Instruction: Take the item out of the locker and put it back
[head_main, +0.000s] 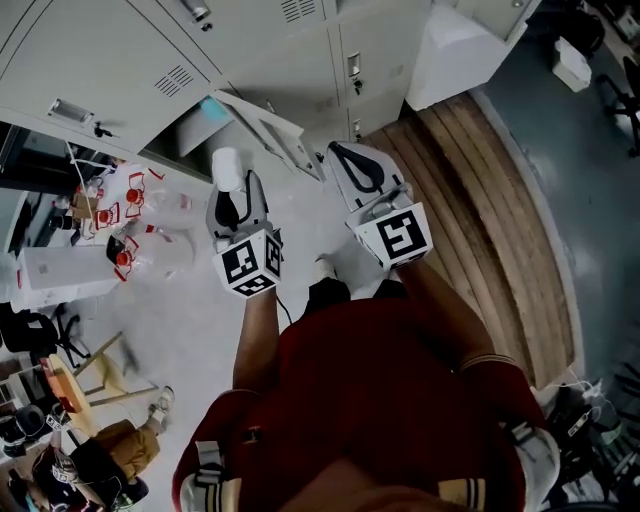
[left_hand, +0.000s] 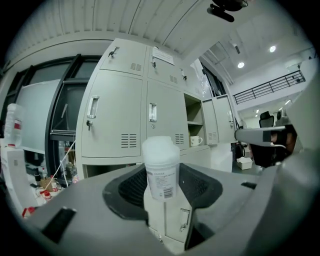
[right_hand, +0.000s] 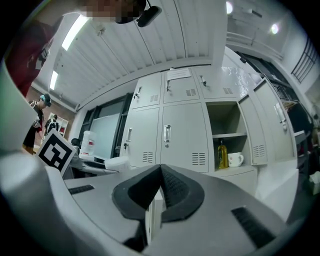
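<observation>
White plastic is what catches the eye from the head view: a small white bottle stands up out of the left claw, held out in front of a person in a red shirt. The right claw is just beside it to the right, pinched together with nothing in it. Each claw carries a marker cube near the wrist. Beyond both stands a bank of grey lockers, one door swung out toward the claws. A wooden platform runs along the floor on the right, and a cluttered table sits far left.

In the left gripper view the white bottle stands upright, label facing back, clamped between the dark pads of the left claw, whose jaws sit fairly wide around it. It is out in the room, well short of the lockers. Far right, an open locker shows a white mug on its lower shelf.

In the right gripper view the right claw has its jaws together, empty. The open locker lies ahead to the right with a yellow bottle and the mug side by side on the shelf. At the left the other claw's marker cube shows, the white bottle sticking out beyond it
</observation>
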